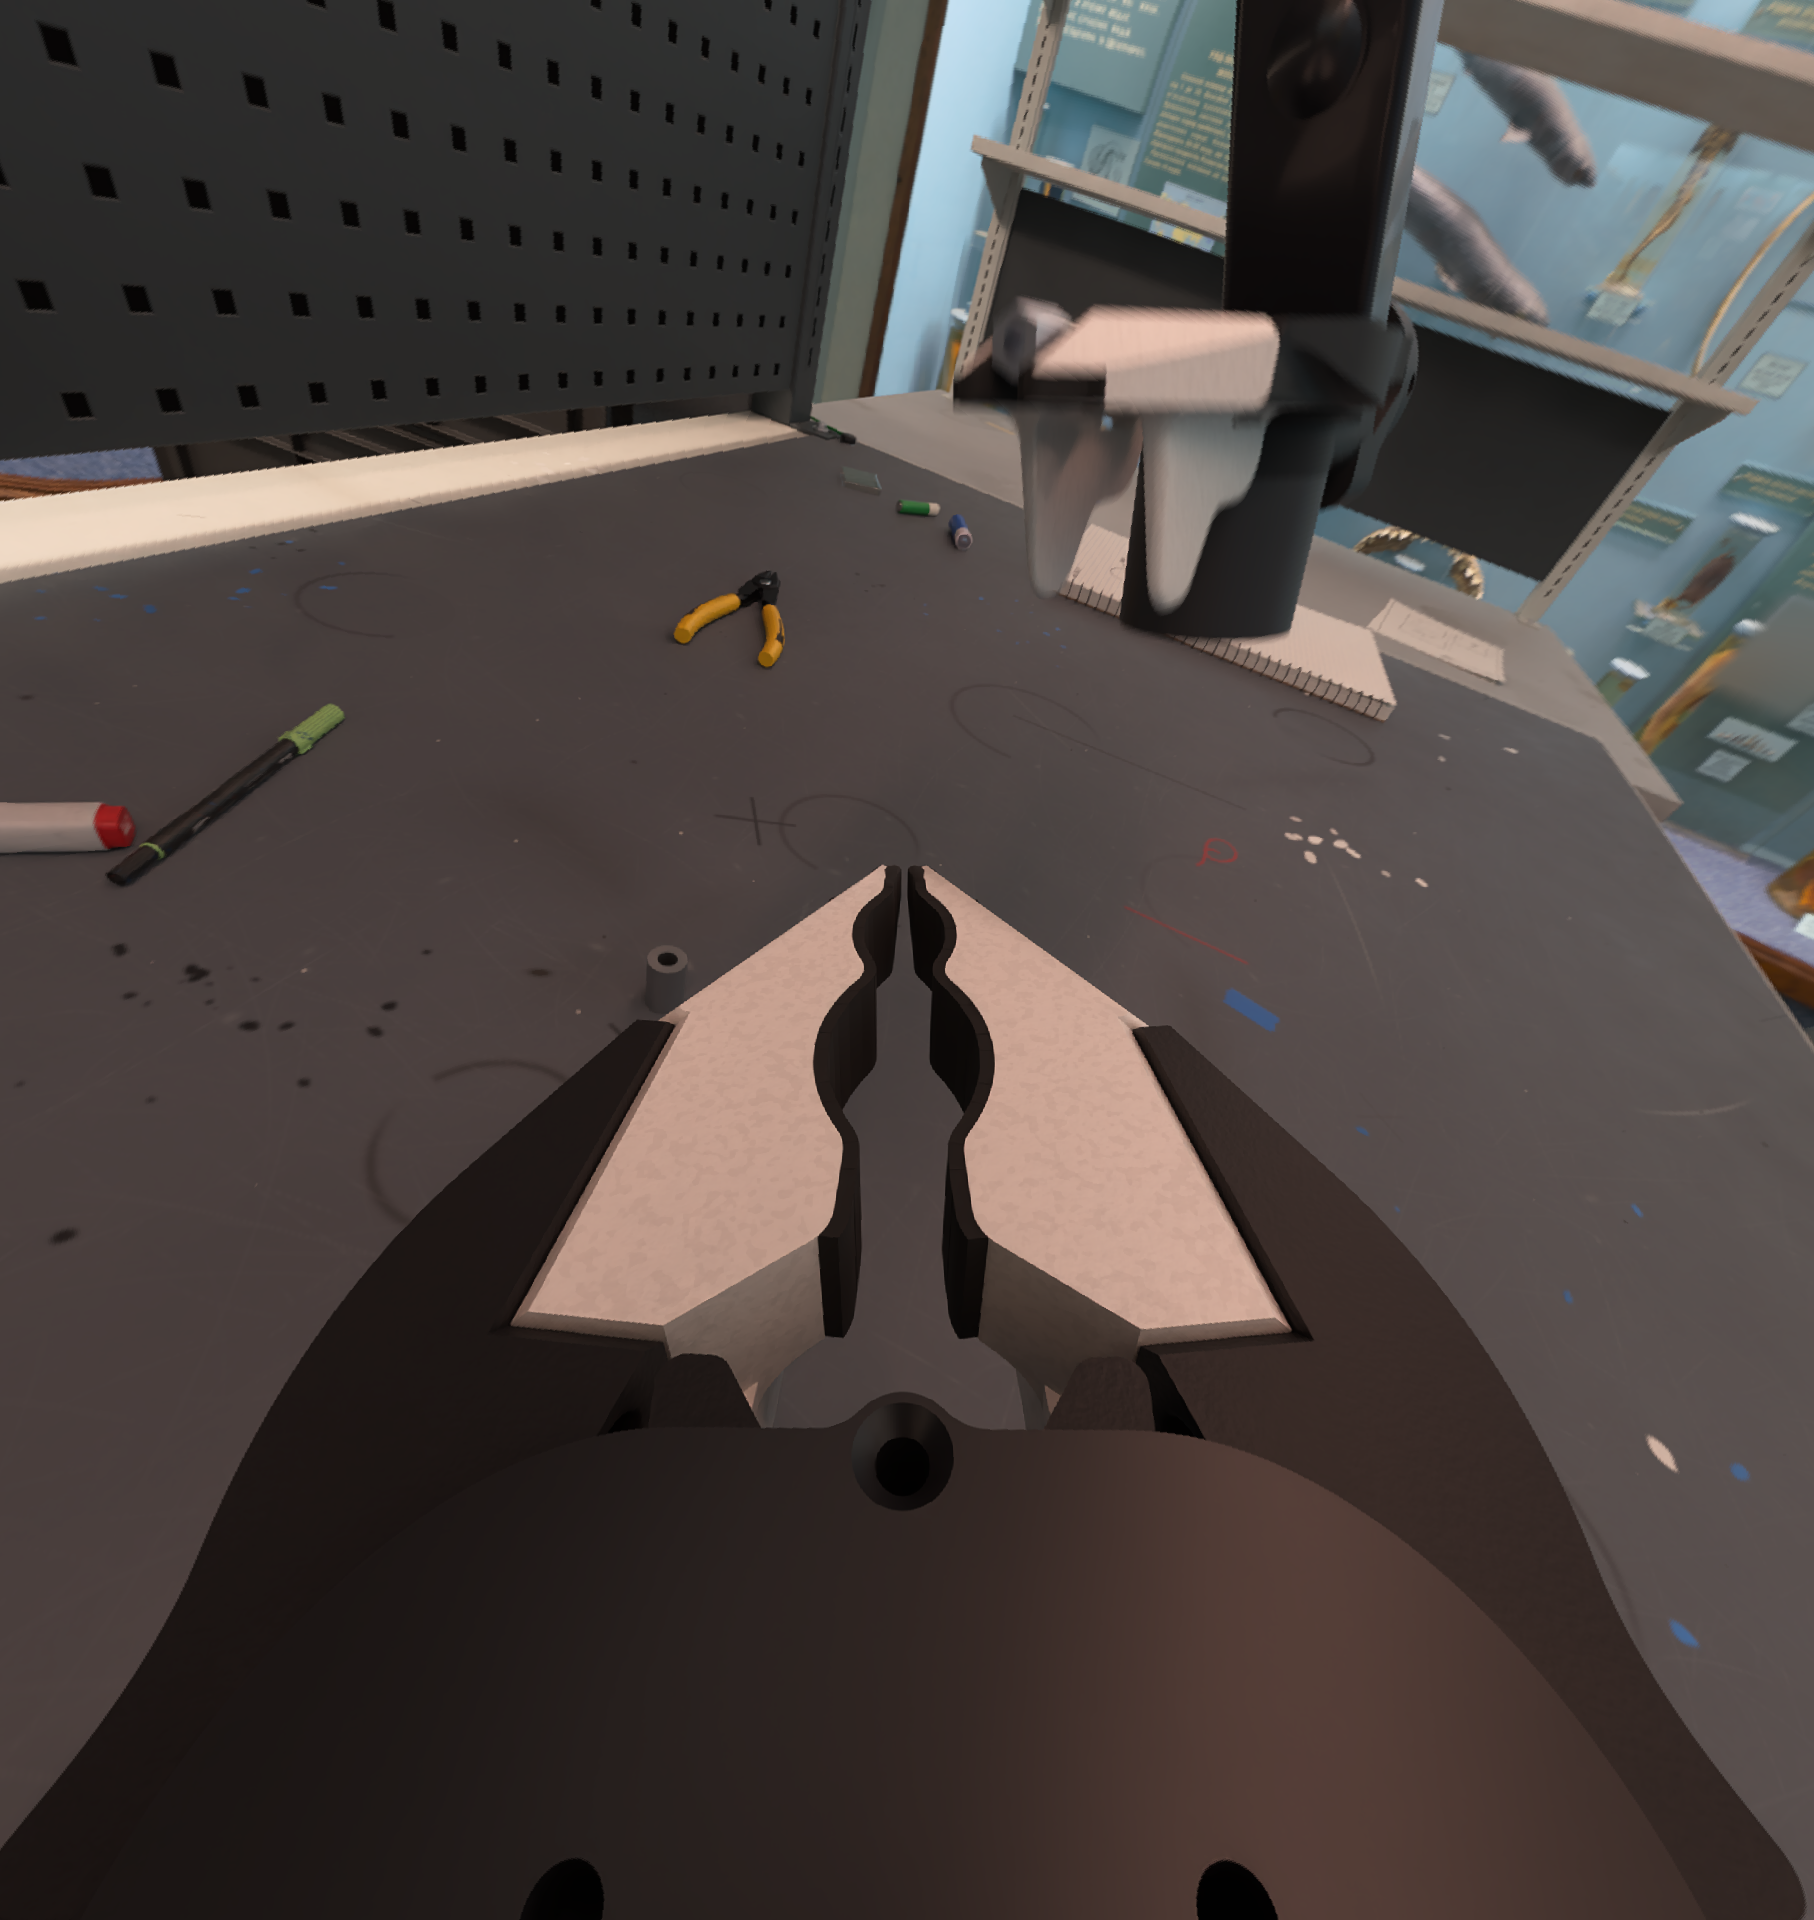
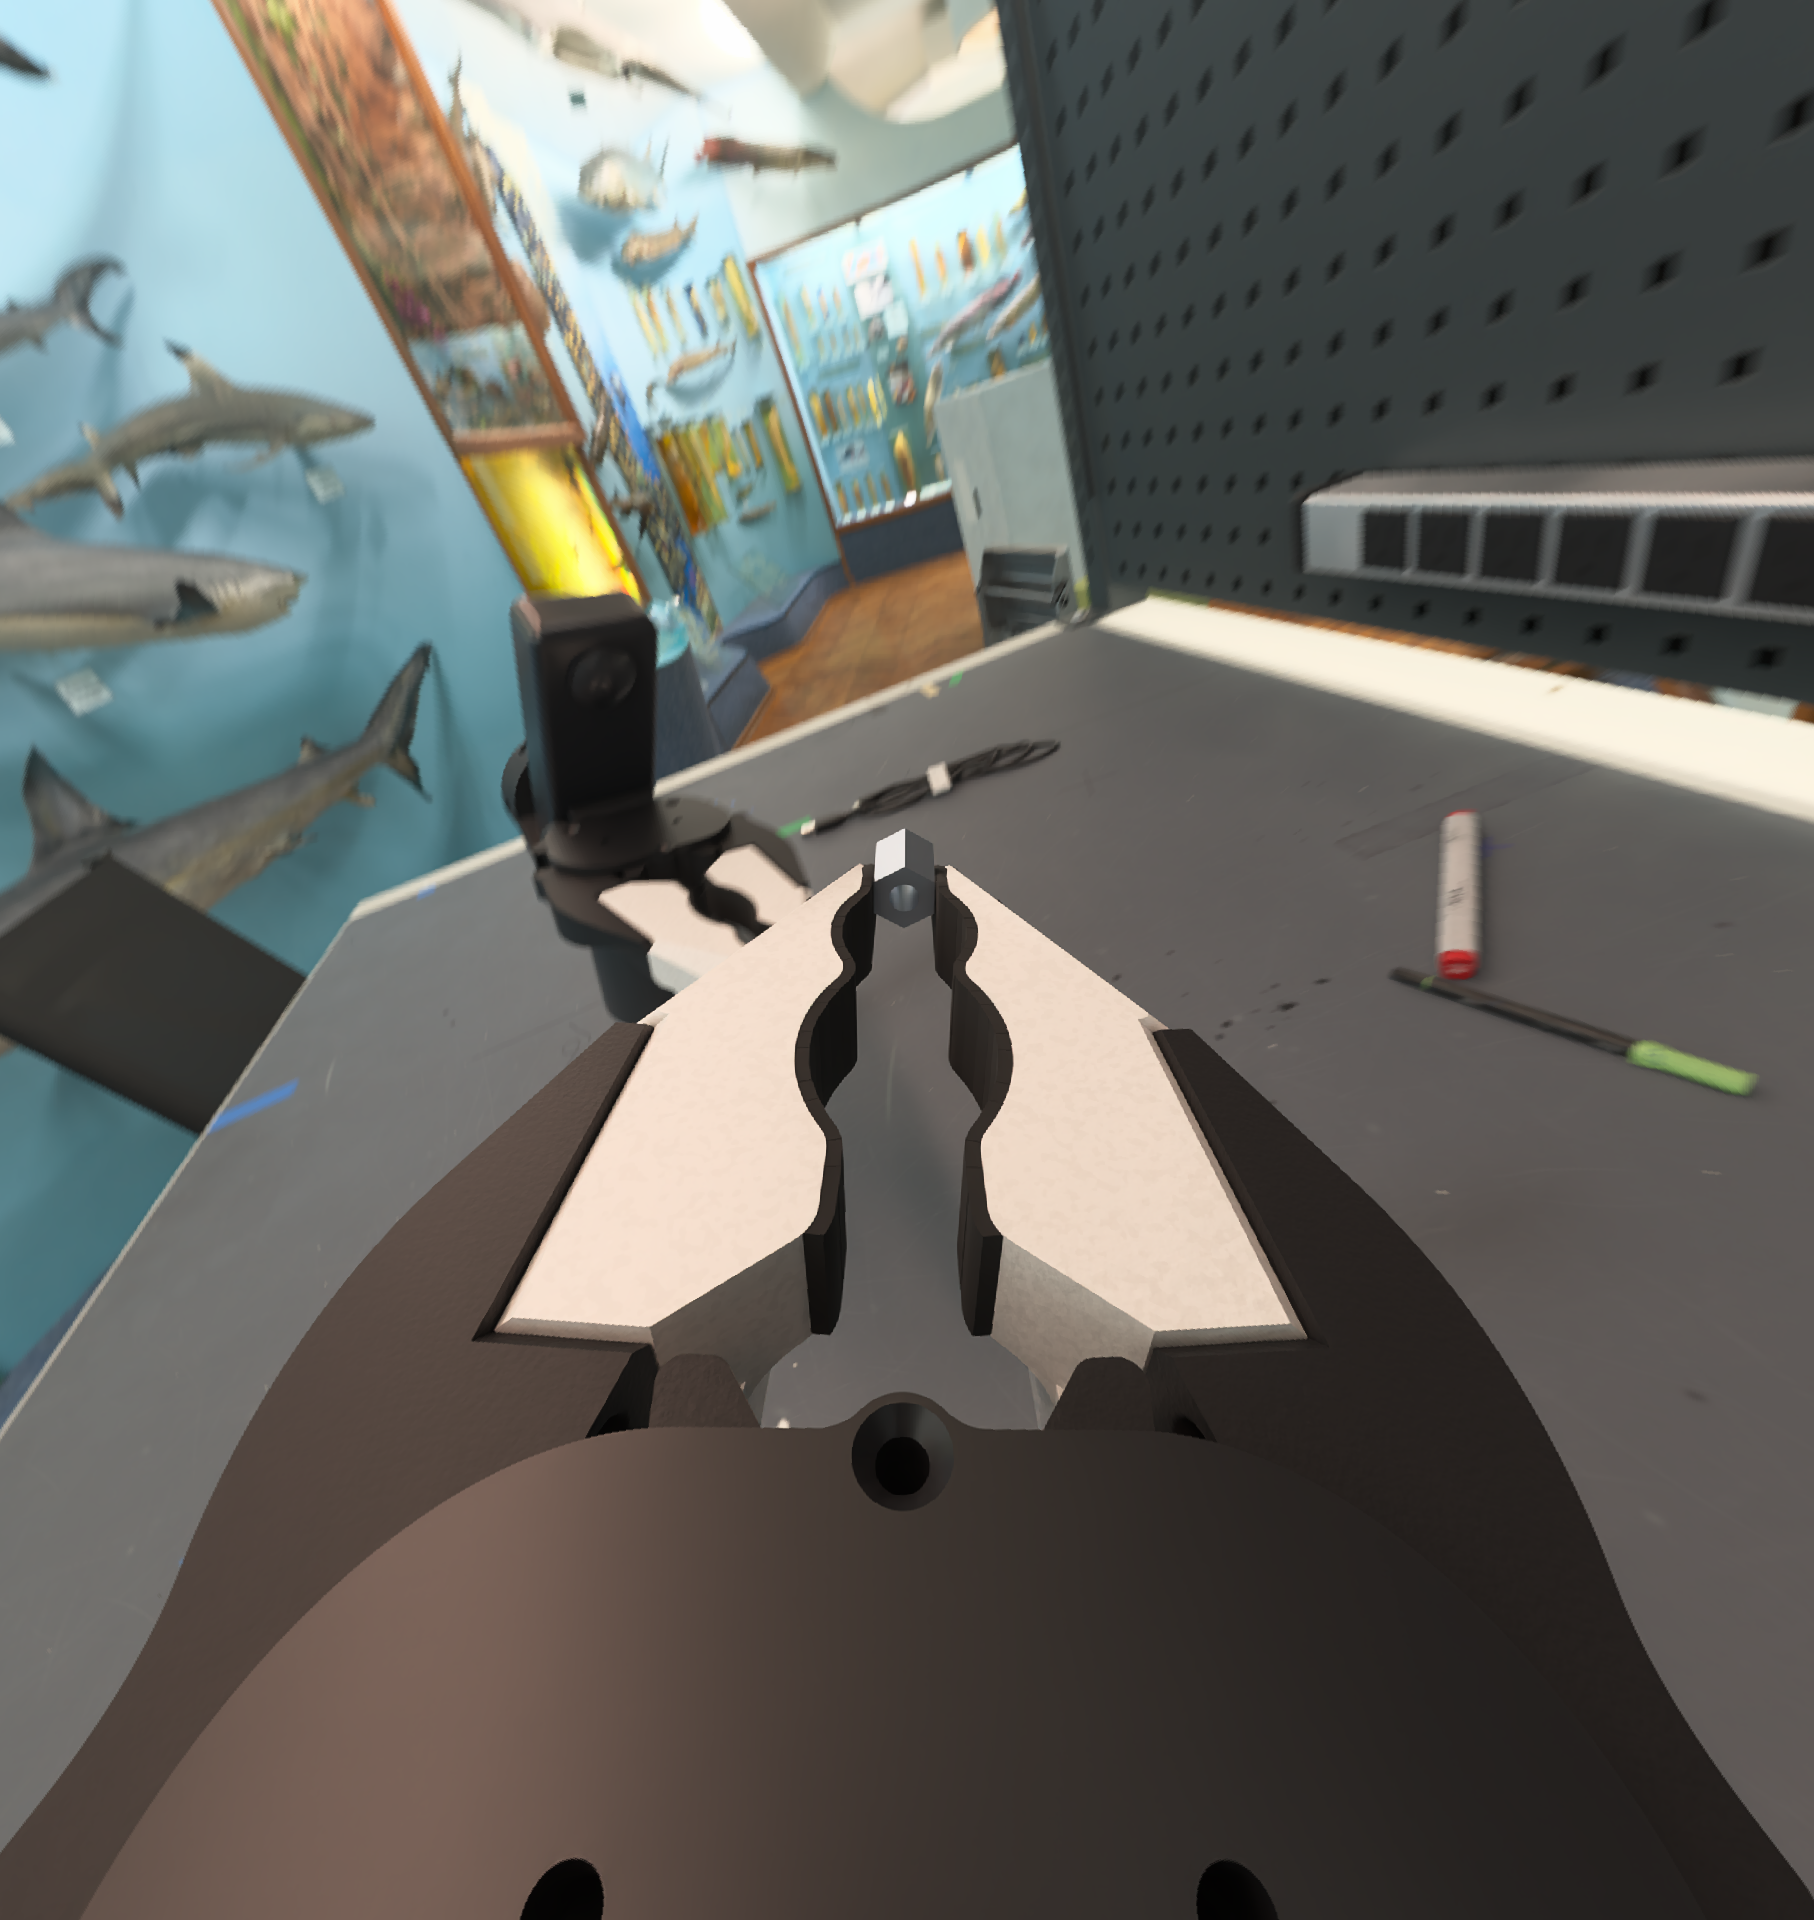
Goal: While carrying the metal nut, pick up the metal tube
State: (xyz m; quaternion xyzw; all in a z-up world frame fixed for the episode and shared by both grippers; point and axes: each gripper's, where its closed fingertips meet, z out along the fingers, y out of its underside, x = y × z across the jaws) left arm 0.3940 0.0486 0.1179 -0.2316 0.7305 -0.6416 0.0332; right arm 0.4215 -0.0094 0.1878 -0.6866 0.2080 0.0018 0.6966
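The metal tube (image 1: 666, 975), a short grey cylinder, stands upright on the dark table (image 1: 467, 1039) just left of my left gripper's fingers. My left gripper (image 1: 904, 875) is shut and empty above the table; it also shows in the right wrist view (image 2: 768, 896). My right gripper (image 2: 901, 883) is shut on the metal nut (image 2: 898, 881), a small silver hex nut held at its fingertips. In the left wrist view the right gripper (image 1: 1017, 366) hovers at the far right with the nut (image 1: 1022, 335) at its tip. The tube is hidden in the right wrist view.
Yellow-handled pliers (image 1: 742, 618), a green-capped black pen (image 1: 228, 795) and a red-capped white marker (image 1: 41, 828) lie on the table. A spiral notebook (image 1: 1298, 655) lies at the far right and a black pegboard (image 1: 363, 208) stands behind. A coiled cable (image 2: 934, 784) lies near the far edge.
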